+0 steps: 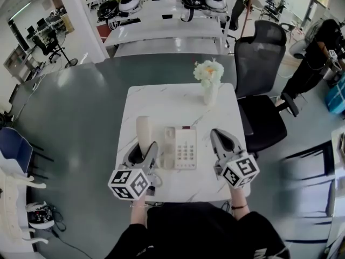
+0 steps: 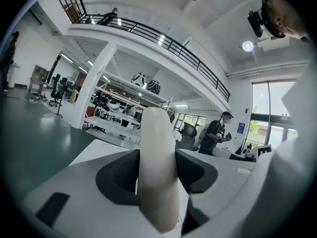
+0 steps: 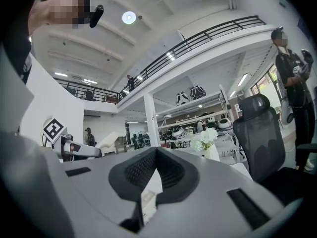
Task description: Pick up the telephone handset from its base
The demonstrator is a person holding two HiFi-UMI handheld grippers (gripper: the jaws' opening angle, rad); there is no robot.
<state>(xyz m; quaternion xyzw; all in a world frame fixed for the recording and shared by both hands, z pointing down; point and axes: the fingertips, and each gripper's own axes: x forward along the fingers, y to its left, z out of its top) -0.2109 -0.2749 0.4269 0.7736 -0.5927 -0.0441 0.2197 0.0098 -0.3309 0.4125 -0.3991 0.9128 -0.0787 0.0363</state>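
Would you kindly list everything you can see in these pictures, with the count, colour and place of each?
table: one, white marbled, centre of the head view.
telephone base: one, white with a keypad, on the table's near part, between the grippers.
handset: one, cream, off the telephone base, upright to its left.
vase of flowers: one, white, near the table's far edge.
office chair: one, black, right of the table.
bystander: one, dressed in black, far right.
left gripper: one, grey, closed on the handset.
right gripper: one, grey, jaws together and empty, right of the telephone base.
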